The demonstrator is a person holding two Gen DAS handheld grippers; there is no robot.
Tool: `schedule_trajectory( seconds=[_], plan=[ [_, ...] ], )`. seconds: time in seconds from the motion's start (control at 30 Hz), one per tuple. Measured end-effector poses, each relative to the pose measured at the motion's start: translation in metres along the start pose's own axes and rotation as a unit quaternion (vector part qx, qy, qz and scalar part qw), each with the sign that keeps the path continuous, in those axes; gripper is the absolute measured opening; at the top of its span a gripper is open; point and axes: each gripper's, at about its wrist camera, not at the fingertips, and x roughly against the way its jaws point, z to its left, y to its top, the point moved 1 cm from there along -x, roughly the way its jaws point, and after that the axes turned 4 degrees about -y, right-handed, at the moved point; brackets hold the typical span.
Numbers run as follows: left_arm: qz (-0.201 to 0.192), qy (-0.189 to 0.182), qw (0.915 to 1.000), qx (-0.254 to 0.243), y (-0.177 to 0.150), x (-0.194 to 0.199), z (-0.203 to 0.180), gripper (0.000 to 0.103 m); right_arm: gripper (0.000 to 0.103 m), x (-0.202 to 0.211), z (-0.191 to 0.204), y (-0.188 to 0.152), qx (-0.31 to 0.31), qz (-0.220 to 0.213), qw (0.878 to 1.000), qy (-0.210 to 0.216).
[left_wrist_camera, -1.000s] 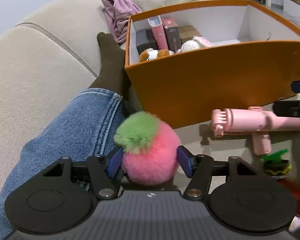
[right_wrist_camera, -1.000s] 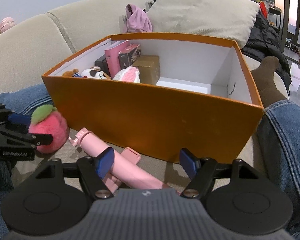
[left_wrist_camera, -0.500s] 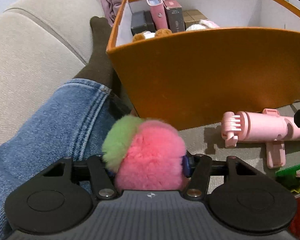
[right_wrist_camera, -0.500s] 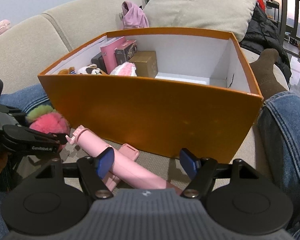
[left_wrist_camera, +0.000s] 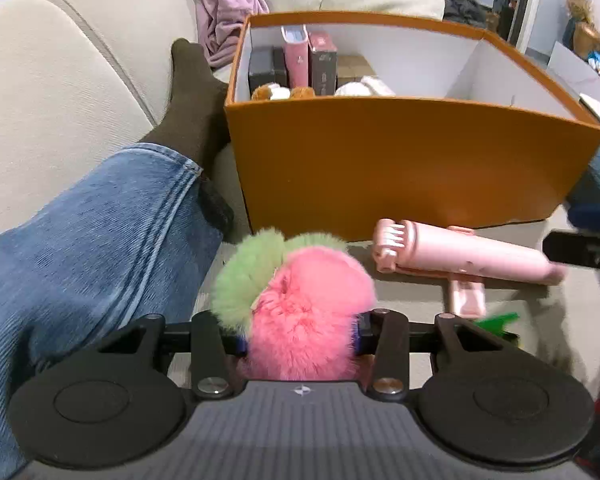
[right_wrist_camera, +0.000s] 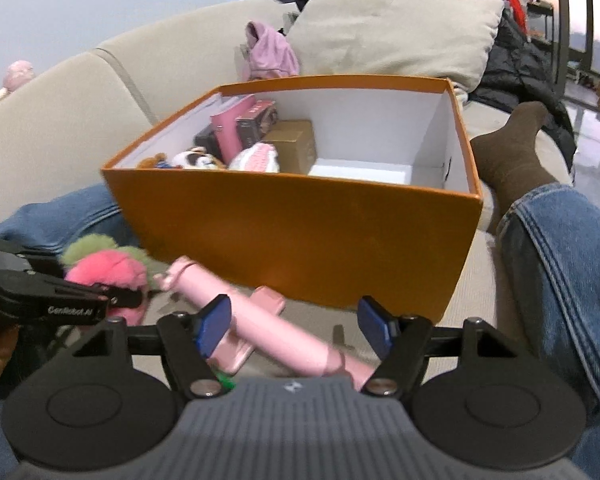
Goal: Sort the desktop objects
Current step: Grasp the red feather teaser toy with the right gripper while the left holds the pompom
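My left gripper (left_wrist_camera: 300, 334) is shut on a fluffy pink pom-pom with a green tuft (left_wrist_camera: 300, 300), held low in front of the orange box (left_wrist_camera: 400, 168). The pom-pom also shows in the right wrist view (right_wrist_camera: 108, 272), with the left gripper (right_wrist_camera: 128, 300) on it. A pink selfie stick (left_wrist_camera: 460, 256) lies on the sofa seat before the box. My right gripper (right_wrist_camera: 294, 326) is open, its jaws either side of the selfie stick (right_wrist_camera: 268, 332) without touching it. The box (right_wrist_camera: 300, 232) holds small boxes, plush toys and a knitted item at its left end.
My legs in jeans (left_wrist_camera: 80, 248) (right_wrist_camera: 568, 280) lie on both sides of the box, with brown socks (left_wrist_camera: 188, 92). A green item (left_wrist_camera: 496, 322) lies by the selfie stick. A lilac cloth (right_wrist_camera: 270, 52) and a cushion (right_wrist_camera: 392, 24) sit behind the box.
My left gripper closed on the pom-pom and has lifted a little towards the box. My right gripper stayed open over the selfie stick, shifting slightly.
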Motion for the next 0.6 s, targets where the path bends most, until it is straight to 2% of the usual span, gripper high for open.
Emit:
schedule_trajectory(
  seconds=[0.17,0.33,0.4,0.53,0.57,0.6],
  plan=[
    [-0.012,-0.031,0.9993,0.015,-0.010,0.023,-0.008,0.049,0.063,0.013,0.006,-0.017,-0.020,0.061,0.996,0.064],
    [-0.019,-0.057,0.9978,0.029,-0.017,0.037,-0.014,0.049,0.065,0.014,0.034,-0.040,0.019,0.106,0.990,0.091],
    [-0.023,-0.062,0.9973,0.034,-0.016,0.037,-0.014,0.049,0.069,0.009,0.045,-0.045,0.042,0.124,0.987,0.093],
    [-0.037,-0.076,0.9953,0.048,-0.018,0.047,-0.014,0.049,0.068,-0.010,0.056,-0.053,0.073,0.145,0.985,0.064],
    [-0.040,-0.079,0.9949,0.050,-0.018,0.049,-0.014,0.049,0.066,-0.015,0.058,-0.054,0.078,0.149,0.984,0.055],
    [-0.043,-0.081,0.9945,0.050,-0.018,0.051,-0.014,0.049,0.055,-0.020,0.059,-0.054,0.082,0.152,0.984,0.049]
  ],
)
